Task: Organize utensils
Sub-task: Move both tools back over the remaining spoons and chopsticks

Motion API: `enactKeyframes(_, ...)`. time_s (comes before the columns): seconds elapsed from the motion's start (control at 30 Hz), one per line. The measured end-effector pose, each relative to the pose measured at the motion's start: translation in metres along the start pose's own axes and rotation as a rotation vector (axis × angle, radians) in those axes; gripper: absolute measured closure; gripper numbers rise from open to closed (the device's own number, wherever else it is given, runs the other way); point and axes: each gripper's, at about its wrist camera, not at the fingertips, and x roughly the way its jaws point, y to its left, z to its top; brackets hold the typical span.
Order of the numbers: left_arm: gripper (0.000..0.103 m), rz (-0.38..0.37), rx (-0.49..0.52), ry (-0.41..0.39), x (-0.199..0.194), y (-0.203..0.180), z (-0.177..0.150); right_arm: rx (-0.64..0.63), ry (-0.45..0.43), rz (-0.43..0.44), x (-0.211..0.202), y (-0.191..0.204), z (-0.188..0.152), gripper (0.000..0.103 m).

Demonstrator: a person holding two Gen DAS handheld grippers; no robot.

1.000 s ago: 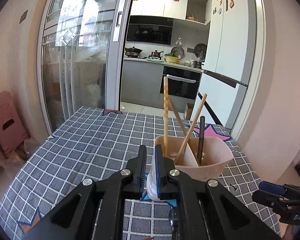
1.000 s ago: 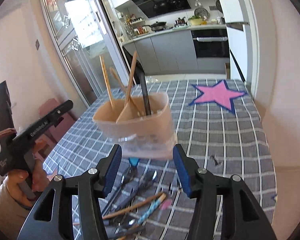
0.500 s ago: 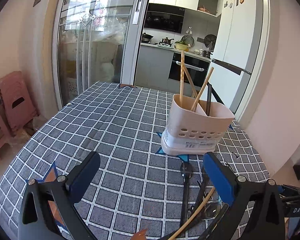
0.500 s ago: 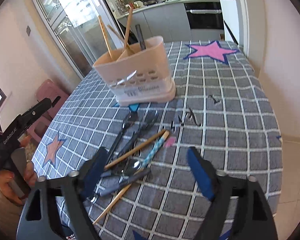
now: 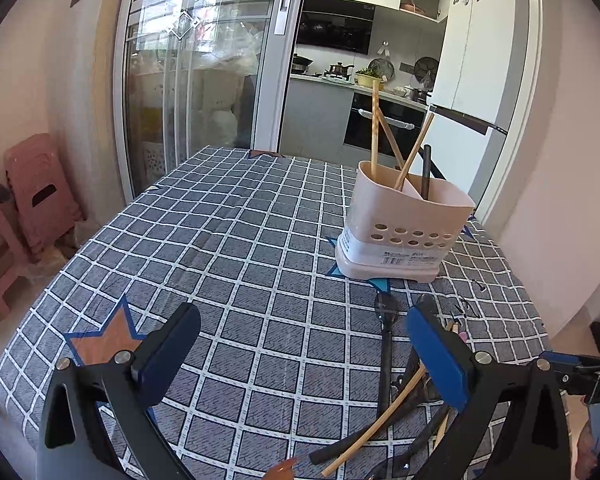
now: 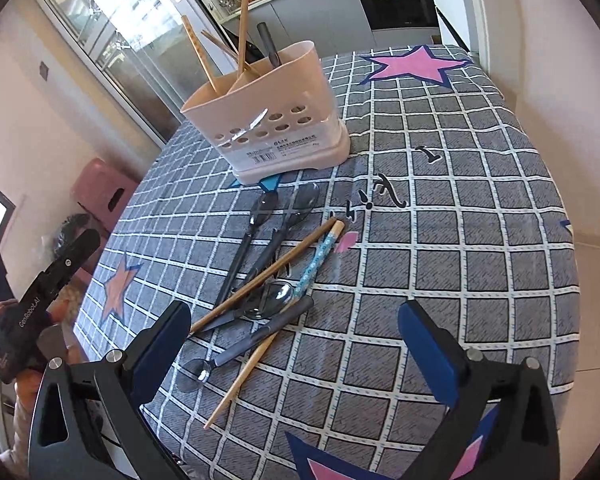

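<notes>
Standing upright on the checked tablecloth (image 6: 460, 184), the pale utensil holder (image 6: 276, 120) has three wooden chopsticks (image 6: 242, 34) and one dark handle (image 6: 269, 46) poking out of its top. In the left wrist view the same holder (image 5: 400, 232) sits ahead and to the right of the left gripper (image 5: 300, 344), well apart from it. That gripper is spread wide with nothing between its blue pads (image 5: 436, 356), hanging above the cloth.

Loose utensils lie in a heap on the table between the holder and the right gripper (image 6: 296, 340). Two dark-handled spoons (image 6: 256, 232) lie side by side with their bowls just beside the holder's base. A plain wooden chopstick (image 6: 268, 274) crosses them at a slant, and a chopstick with a blue patterned end (image 6: 316, 258) lies next to it. Nearer the gripper, another spoon (image 6: 274, 298) and a dark-handled utensil (image 6: 256, 340) overlap these sticks.

The right gripper is also released, its fingers wide apart and holding nothing. The near end of the heap lies just ahead of its left pad (image 6: 162, 346), while its right pad hangs over bare cloth. The left gripper shows at the left edge of this view, held in a hand (image 6: 24, 380).
</notes>
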Motion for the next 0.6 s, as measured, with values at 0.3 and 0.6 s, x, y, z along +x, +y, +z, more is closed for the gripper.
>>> enactKeyframes(0.3,0.000,0.015,0.058,0.008,-0.0033,-0.0049,-0.0033,-0.009,0.038,-0.070,0.0004,0.0012,0.0010,0.000)
enactKeyframes(0.6,0.000,-0.012,0.067,0.059,0.0035,-0.0003,-0.0088,-0.008,0.087,-0.101,0.0076,0.0051,-0.0027,0.000)
